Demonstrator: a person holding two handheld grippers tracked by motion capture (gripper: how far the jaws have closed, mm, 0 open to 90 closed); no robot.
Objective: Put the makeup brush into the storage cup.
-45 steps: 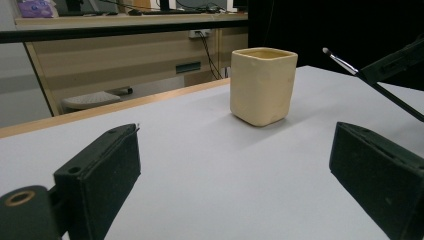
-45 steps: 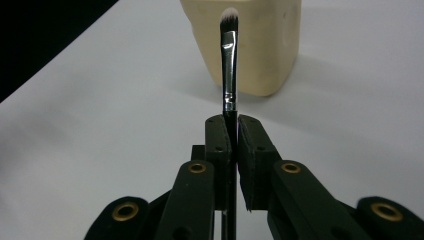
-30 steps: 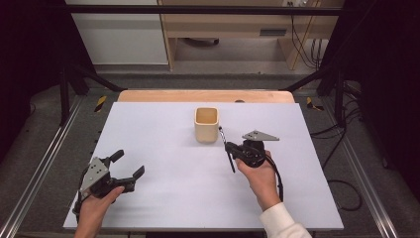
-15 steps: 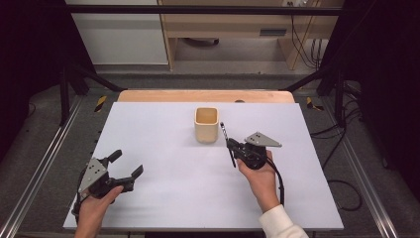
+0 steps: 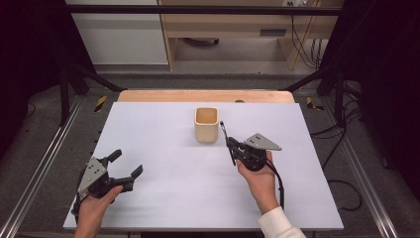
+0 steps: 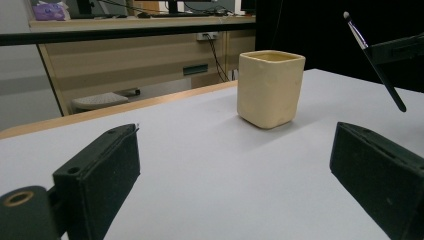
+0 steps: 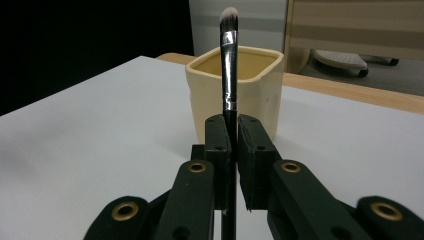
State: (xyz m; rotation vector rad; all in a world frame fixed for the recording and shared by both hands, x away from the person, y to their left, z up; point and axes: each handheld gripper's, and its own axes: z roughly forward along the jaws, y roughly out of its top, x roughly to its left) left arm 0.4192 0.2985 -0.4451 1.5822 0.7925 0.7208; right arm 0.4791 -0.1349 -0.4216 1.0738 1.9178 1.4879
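Note:
A cream square cup (image 5: 206, 124) stands upright just behind the middle of the white table (image 5: 163, 129). My right gripper (image 5: 232, 146) is to its right and slightly nearer, shut on the thin black handle of a makeup brush (image 5: 226, 135). The brush (image 7: 229, 65) points up in front of the cup (image 7: 252, 87), its pale bristles level with the rim, held by my right gripper (image 7: 233, 135). My left gripper (image 5: 126, 162) rests open and empty at the near left. Between its wide jaws (image 6: 240, 170) I see the cup (image 6: 270, 87) and the brush (image 6: 375, 60) farther off.
A wooden strip (image 5: 205, 95) runs along the table's far edge. Metal frame rails (image 5: 44, 163) flank the table on both sides. Behind it stand a wooden desk (image 5: 233, 29) and cables on the floor (image 5: 341, 186).

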